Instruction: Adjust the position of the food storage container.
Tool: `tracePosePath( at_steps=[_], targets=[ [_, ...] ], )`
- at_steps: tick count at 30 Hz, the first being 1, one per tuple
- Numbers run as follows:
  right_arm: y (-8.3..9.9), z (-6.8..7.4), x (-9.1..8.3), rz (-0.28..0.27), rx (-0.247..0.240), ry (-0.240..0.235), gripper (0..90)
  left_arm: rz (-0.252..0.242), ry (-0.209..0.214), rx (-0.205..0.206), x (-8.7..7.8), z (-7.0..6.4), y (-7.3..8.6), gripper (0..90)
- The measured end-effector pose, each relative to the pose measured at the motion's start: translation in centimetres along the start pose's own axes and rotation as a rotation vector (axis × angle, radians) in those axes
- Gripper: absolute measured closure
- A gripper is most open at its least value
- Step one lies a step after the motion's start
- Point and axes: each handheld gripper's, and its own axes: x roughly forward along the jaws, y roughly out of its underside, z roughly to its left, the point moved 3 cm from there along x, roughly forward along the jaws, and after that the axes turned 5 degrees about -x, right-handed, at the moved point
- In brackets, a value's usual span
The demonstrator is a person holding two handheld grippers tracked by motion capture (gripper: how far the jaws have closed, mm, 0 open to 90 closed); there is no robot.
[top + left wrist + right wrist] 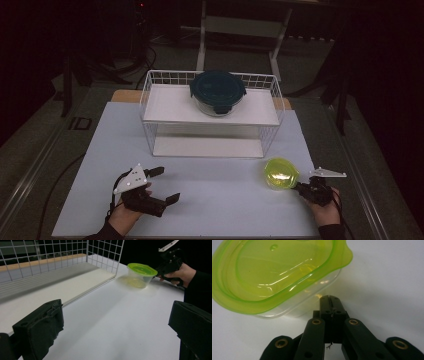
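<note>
Tub: small clear tub [281,174] with green lid, lower right of the high view, on the table [220,185].
Handling: likely light, thin, springy plastic, smooth; may slide or tip.
Hold: lid rim or tab.
Right gripper [330,300]: jaws clenched together, empty, just beside the tub wall.
Left gripper [160,184]: jaws spread, empty.

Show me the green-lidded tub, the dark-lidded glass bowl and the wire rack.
Green-lidded tub [281,173], high view, middle of its lid.
Dark-lidded glass bowl [218,89], high view, centre of its lid.
Wire rack [165,77], high view, back rim.
</note>
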Motion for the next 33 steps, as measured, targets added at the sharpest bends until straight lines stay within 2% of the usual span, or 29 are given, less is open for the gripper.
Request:
tracePosePath(
  at_steps=[17, 23, 27, 33],
  targets=[
    [-1.8, 1.7, 1.7, 0.023, -0.054, -0.044, 90.0, 0.002, 0.001, 0.001, 0.0, 0.0, 0.0, 0.0],
    [-1.7, 1.2, 1.2, 0.013, -0.036, -0.022, 90.0, 0.002, 0.001, 0.001, 0.0, 0.0, 0.0, 0.0],
    [-1.8, 1.4, 1.1, 0.007, -0.039, -0.029, 90.0, 0.004, 0.001, 0.003, 0.0, 0.0, 0.0, 0.0],
    [-2.2, 2.2, 2.0, 0.021, -0.056, -0.052, 90.0, 0.002, 0.000, 0.002, 0.0, 0.0, 0.0, 0.0]
  ],
)
